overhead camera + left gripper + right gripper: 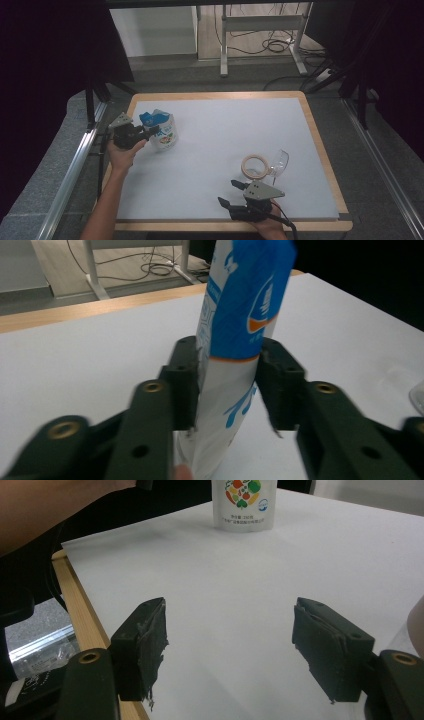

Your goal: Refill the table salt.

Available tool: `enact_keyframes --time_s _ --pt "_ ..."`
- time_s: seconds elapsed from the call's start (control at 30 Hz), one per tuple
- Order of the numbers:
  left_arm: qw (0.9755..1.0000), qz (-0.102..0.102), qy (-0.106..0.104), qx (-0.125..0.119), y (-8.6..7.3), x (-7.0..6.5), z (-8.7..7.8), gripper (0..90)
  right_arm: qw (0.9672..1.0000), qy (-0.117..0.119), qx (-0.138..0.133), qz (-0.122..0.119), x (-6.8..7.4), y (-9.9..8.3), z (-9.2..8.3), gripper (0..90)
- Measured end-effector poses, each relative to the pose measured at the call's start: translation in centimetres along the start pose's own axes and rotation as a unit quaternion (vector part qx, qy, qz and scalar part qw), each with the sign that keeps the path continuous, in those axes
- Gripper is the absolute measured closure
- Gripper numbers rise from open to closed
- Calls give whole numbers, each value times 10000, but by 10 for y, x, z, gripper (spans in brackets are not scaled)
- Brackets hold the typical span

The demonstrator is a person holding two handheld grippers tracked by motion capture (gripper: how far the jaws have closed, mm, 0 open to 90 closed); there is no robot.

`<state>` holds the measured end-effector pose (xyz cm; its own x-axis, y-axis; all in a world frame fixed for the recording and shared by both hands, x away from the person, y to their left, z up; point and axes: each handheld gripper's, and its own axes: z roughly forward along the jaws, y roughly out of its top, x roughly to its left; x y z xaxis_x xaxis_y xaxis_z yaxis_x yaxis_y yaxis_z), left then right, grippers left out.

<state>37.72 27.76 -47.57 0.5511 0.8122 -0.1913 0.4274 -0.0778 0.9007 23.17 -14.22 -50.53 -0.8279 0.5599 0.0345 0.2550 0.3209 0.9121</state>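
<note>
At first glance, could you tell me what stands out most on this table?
The left gripper is clamped on a white and blue pouch standing upright near the table's far-left corner. Near the right front edge lie a tape roll and clear safety glasses, beside the open right gripper.

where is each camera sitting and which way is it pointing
High view: above the person's side, looking forward and down on the table; both forearms enter from below, left gripper on the pouch, right gripper near the tape roll.
Left gripper view: rides that gripper, looking along jaws closed on the pouch.
Right gripper view: rides the right gripper, jaws open, facing across the table.
Shared: the pouch appears in all three.
</note>
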Motion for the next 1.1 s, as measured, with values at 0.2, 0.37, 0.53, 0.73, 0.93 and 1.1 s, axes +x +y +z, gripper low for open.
enact_keyframes --time_s 0.2,0.37,0.53,0.73,0.93,1.1 --pt "9996 265 -31 -20 0 2 2 883 10000 -9 11 -36 1 0 0 307" --pt "9995 288 -68 -123 1 -1 4 896 10000 -13 36 -50 2 0 2 307" --pt "9993 265 -52 -252 6 -7 6 900 9999 -53 16 -117 4 1 2 307" --pt "9986 223 -306 -366 17 -17 0 900 9998 -98 -27 -168 6 1 1 307" --pt "9978 266 -512 -318 24 -34 -9 900 9997 -77 -71 -215 10 2 1 307" --pt "9971 277 -667 -251 24 -52 -16 900 9997 -22 -64 -252 15 5 5 307"
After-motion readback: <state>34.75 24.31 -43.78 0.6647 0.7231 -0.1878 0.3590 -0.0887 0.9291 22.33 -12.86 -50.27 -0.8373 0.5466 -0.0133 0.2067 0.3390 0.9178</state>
